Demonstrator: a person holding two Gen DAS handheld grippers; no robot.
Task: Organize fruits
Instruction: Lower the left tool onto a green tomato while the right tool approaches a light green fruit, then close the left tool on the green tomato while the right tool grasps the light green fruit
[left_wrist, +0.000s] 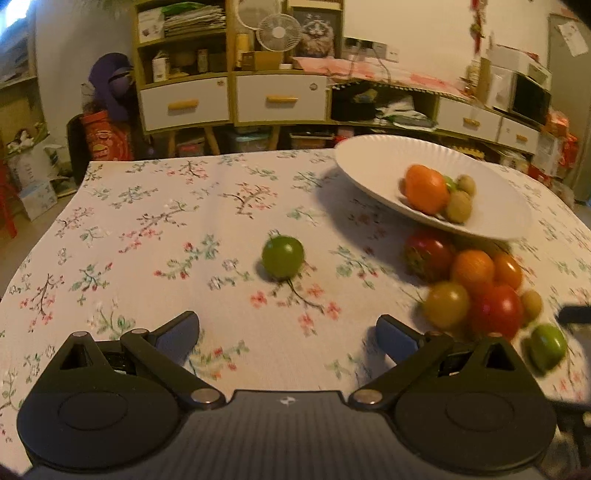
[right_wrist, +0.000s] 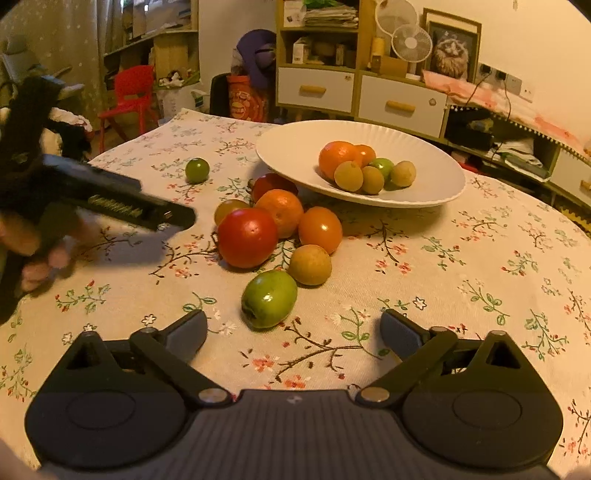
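Observation:
A white plate (right_wrist: 288, 147) on the floral tablecloth holds oranges (right_wrist: 338, 158), a green fruit and three brownish round fruits. In front of it lies a pile: a red tomato (right_wrist: 246, 238), oranges (right_wrist: 320, 229) and a brown fruit (right_wrist: 309, 265). My right gripper (right_wrist: 293, 325) is open, and a green oval fruit (right_wrist: 269, 299) lies just ahead of its fingertips, untouched. My left gripper (left_wrist: 288, 328) is open and empty. A lone small green fruit (left_wrist: 282, 256) sits on the cloth ahead of it. The plate (left_wrist: 369, 162) and the pile (left_wrist: 472, 269) are to its right.
A person's hand (right_wrist: 33, 243) holds the left tool at the left edge of the right wrist view. Behind the table stand shelves with drawers (right_wrist: 402, 105), a red chair (right_wrist: 129, 96) and clutter. The table's far edge (left_wrist: 207, 158) lies beyond the lone fruit.

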